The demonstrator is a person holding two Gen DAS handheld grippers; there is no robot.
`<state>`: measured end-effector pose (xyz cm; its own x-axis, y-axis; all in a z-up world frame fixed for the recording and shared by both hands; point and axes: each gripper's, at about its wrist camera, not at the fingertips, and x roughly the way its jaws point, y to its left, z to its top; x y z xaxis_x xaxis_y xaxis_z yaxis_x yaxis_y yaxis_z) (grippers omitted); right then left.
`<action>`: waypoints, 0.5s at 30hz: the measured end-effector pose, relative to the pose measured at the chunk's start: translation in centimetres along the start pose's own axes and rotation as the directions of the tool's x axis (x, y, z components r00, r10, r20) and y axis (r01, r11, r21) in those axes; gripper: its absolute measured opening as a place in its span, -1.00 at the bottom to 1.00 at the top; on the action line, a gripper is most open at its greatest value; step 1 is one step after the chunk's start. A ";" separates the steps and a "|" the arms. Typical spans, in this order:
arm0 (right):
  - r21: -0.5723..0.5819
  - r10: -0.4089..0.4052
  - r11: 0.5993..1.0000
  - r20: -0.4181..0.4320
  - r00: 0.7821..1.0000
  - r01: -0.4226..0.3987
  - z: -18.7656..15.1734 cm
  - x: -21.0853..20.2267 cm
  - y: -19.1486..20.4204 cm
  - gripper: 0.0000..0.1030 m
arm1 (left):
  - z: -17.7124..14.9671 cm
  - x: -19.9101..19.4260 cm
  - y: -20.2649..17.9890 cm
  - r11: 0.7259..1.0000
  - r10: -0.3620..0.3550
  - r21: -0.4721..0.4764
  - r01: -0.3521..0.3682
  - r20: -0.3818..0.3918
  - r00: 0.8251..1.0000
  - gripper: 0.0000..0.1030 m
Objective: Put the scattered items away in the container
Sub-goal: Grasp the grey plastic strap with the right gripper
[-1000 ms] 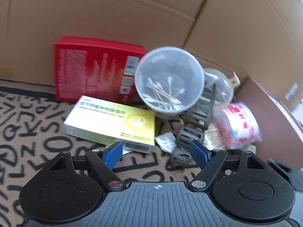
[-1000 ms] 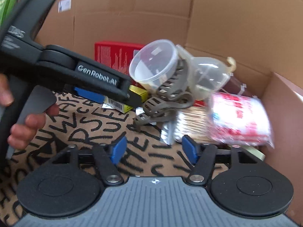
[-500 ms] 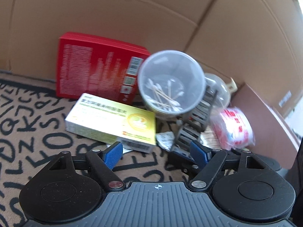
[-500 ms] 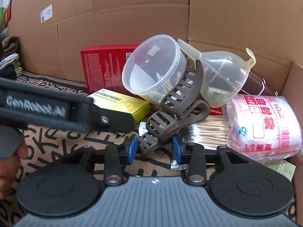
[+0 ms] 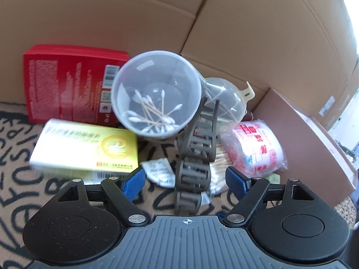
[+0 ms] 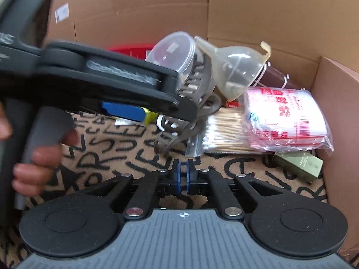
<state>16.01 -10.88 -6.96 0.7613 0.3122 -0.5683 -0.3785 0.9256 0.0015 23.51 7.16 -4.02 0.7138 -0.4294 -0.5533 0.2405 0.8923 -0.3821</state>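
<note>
Reaching into a cardboard box (image 5: 258, 33) floored with a letter-print mat (image 6: 107, 152), we hold the left gripper (image 5: 184, 179) with its blue pads spread wide around a grey hair claw clip (image 5: 195, 157), which stands at centre frame without visibly touching either pad. Our right gripper (image 6: 183, 177), low in its own view, has its pads nearly pressed together on nothing. Above the clip, a clear plastic tub (image 5: 157, 92) lies tipped on its side with a few cotton swabs (image 5: 152, 114) inside; beside it rests a translucent funnel (image 6: 237, 67), at right a crinkly bagged pack (image 6: 285, 118) and a loose bundle of swabs (image 6: 224, 132), at left a glossy yellow carton (image 5: 87, 148) and red box (image 5: 67, 85). We judge the clip is the item in hand; closing squarely across its ribbed, springy body would be needed.
</note>
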 end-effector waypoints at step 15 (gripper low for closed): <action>0.023 0.040 0.999 -0.019 0.999 -0.039 2.4 4.3 0.7 -0.35 | 1.6 3.4 0.7 0.995 -0.098 0.005 0.100 -0.141 0.985 0.19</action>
<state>20.28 -8.38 -7.37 0.7353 0.3445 -0.5836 -0.3959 0.9173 0.0427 27.17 6.56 -5.01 0.5868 -0.5300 -0.6122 0.3137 0.8458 -0.4315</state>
